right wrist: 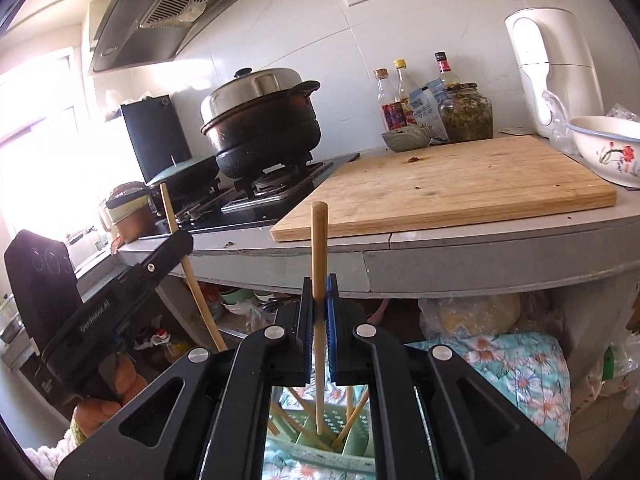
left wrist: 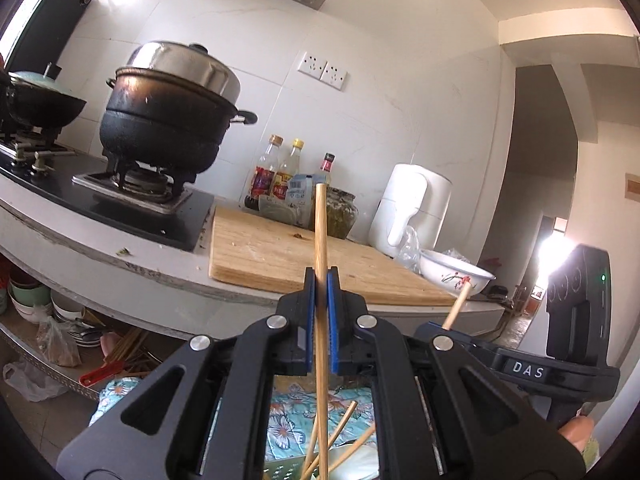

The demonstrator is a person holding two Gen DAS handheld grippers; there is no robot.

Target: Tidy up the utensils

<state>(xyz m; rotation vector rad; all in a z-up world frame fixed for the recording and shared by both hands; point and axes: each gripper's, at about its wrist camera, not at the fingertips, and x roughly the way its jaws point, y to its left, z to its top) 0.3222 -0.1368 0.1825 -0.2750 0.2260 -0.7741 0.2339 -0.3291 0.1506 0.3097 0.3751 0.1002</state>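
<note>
Left gripper [left wrist: 321,280]: clamped on upright chopstick [left wrist: 321,236] | Right gripper [right wrist: 320,292]: clamped on second chopstick [right wrist: 319,256], lower end inside green utensil holder [right wrist: 320,446] beneath | Ahead: cutting board [right wrist: 460,184], floral bowl [right wrist: 604,152].

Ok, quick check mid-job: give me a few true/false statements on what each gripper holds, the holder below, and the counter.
1. The left gripper is shut on a chopstick. True.
2. The right gripper is open and empty. False: it is shut on a chopstick.
3. More chopsticks stand in the green holder below. True.
4. The cutting board is covered with utensils. False: only a few crumbs show on it.
5. The black pot sits on the cutting board. False: it sits on the stove burner.
</note>
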